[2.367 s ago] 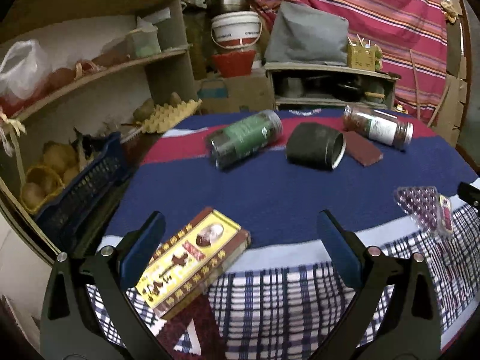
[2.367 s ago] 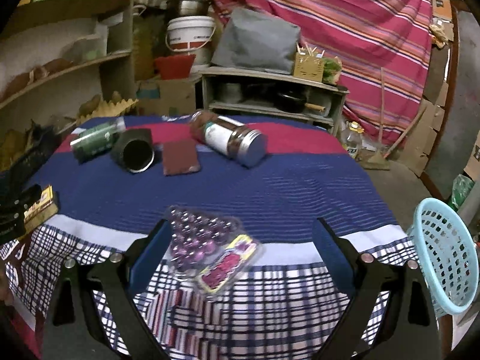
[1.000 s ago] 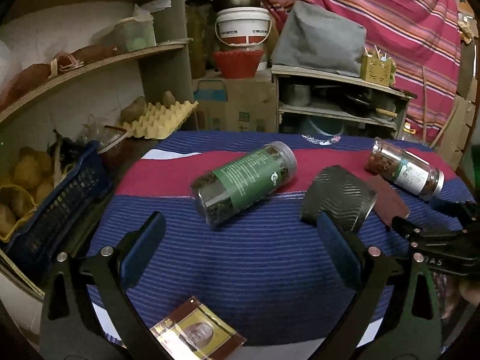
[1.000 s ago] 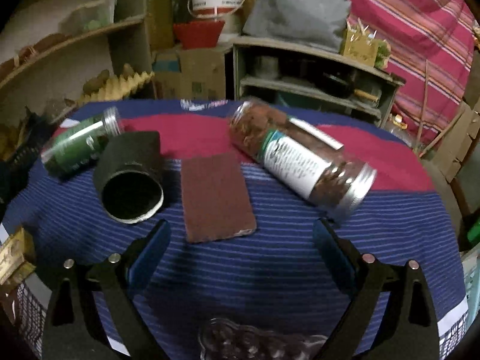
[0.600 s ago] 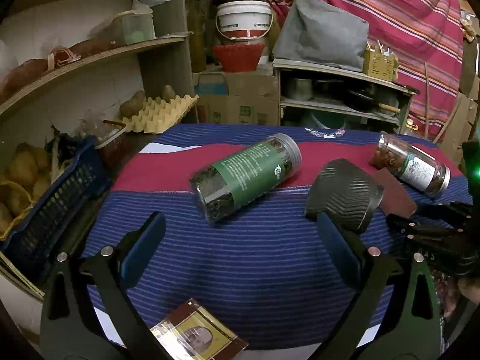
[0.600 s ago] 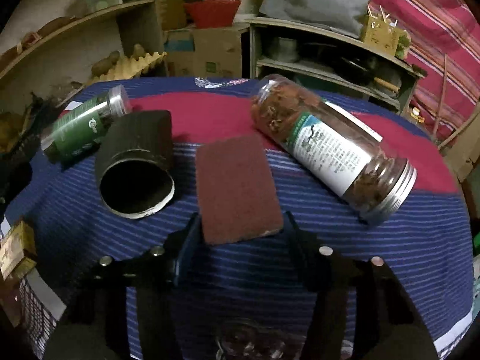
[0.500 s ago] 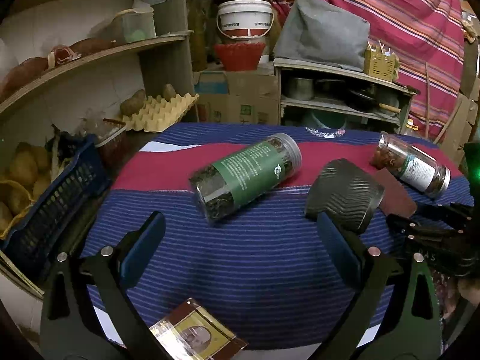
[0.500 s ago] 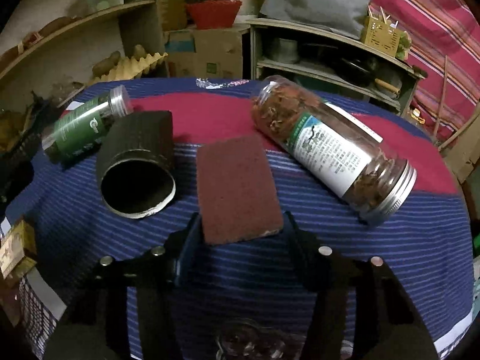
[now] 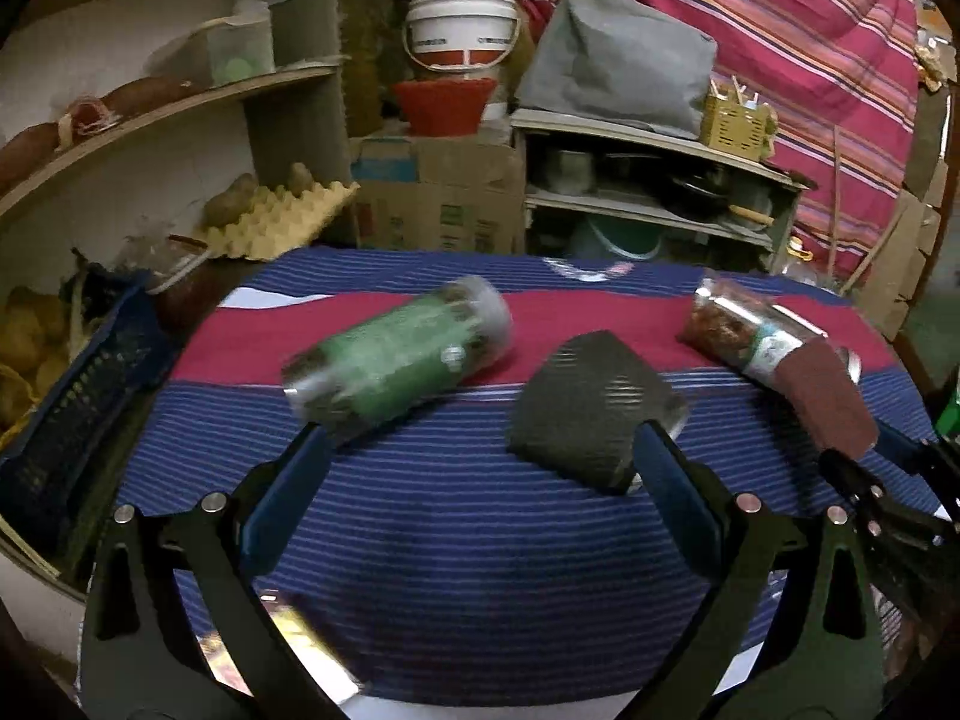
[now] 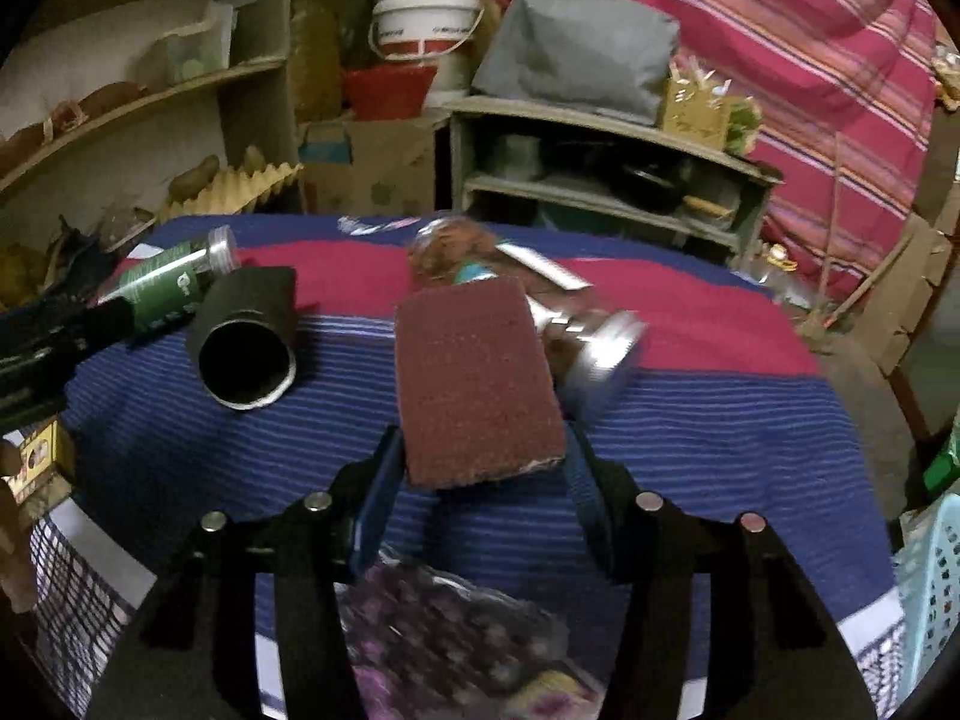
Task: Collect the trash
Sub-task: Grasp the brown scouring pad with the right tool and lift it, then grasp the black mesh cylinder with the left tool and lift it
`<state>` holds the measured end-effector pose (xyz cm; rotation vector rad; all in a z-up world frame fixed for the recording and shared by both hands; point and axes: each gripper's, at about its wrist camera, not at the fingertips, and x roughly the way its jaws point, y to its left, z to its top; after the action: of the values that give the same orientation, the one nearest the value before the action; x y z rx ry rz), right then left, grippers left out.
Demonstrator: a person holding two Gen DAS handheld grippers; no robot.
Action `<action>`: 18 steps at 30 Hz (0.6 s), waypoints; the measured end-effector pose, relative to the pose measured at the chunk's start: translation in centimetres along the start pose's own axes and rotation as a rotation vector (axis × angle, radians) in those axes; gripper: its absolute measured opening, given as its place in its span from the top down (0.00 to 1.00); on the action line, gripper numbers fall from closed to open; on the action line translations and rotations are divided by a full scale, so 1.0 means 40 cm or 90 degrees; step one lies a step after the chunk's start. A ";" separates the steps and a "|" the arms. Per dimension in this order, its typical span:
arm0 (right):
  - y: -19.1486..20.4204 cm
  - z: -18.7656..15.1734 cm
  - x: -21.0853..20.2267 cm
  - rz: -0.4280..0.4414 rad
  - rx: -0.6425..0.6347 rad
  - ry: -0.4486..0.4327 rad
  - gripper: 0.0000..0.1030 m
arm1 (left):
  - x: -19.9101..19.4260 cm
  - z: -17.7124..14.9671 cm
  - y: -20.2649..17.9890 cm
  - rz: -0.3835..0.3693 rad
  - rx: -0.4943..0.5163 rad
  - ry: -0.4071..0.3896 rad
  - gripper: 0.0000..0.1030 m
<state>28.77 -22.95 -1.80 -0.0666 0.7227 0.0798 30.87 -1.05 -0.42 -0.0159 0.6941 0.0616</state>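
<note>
Maroon pad [image 10: 477, 381] clamped in right gripper [image 10: 480, 468], lifted off cloth [image 10: 690, 420]; left gripper [image 9: 474, 480] wide, empty, over tube [image 9: 591, 408].

bucket [image 9: 461, 30] at my twelve o'clock: print too blurred to read
jars [image 9: 396, 357]: labels unreadable

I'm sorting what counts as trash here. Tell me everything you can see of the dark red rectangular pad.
The dark red rectangular pad is flat and fairly thick, with a rough, speckled, abrasive-looking face like a scouring pad. Its near end is pinched between the blue pads of the right hand-held gripper, which holds it tilted up clear of the striped cloth. It hides part of the lying glass jar.
</note>
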 end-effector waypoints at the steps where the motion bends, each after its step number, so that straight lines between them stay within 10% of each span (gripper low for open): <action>1: -0.015 -0.002 -0.007 -0.004 0.002 -0.001 0.48 | 0.003 0.003 -0.018 -0.001 0.001 0.001 0.05; 18: -0.125 -0.034 -0.027 -0.013 0.058 -0.018 0.48 | 0.161 0.027 -0.179 0.041 0.015 0.058 0.06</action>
<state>27.53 -28.08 -1.94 0.0142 0.6971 0.0283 36.96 -7.83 -3.74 0.0268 0.7865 0.1148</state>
